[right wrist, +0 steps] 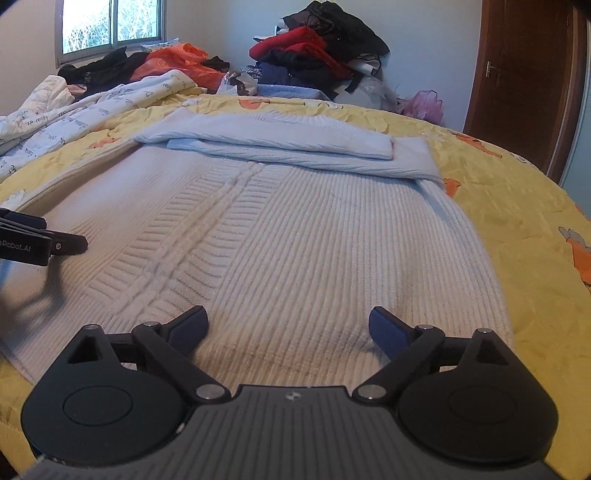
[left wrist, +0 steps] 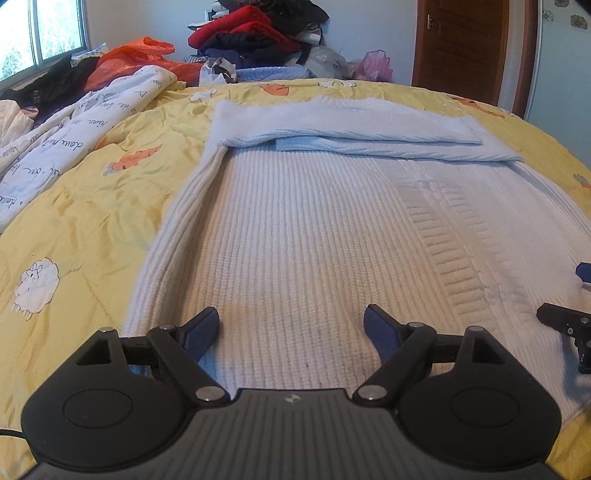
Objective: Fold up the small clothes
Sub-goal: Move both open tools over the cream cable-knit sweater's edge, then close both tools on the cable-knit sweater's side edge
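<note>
White rib-knit sweater (left wrist: 295,229) lying flat on yellow cartoon-print bedspread (left wrist: 85,206), hem nearest, cable panel running lengthwise down the body. Both sleeves folded across the top end, stacked in a band. Far edge lies near the clothes pile (left wrist: 255,37).

White ribbed sweater (left wrist: 295,236) on a yellow quilt (left wrist: 85,221) printed with white sheep and orange carrots; white blanket (left wrist: 66,136) with dark script; red and black clothes pile (left wrist: 255,33)
</note>
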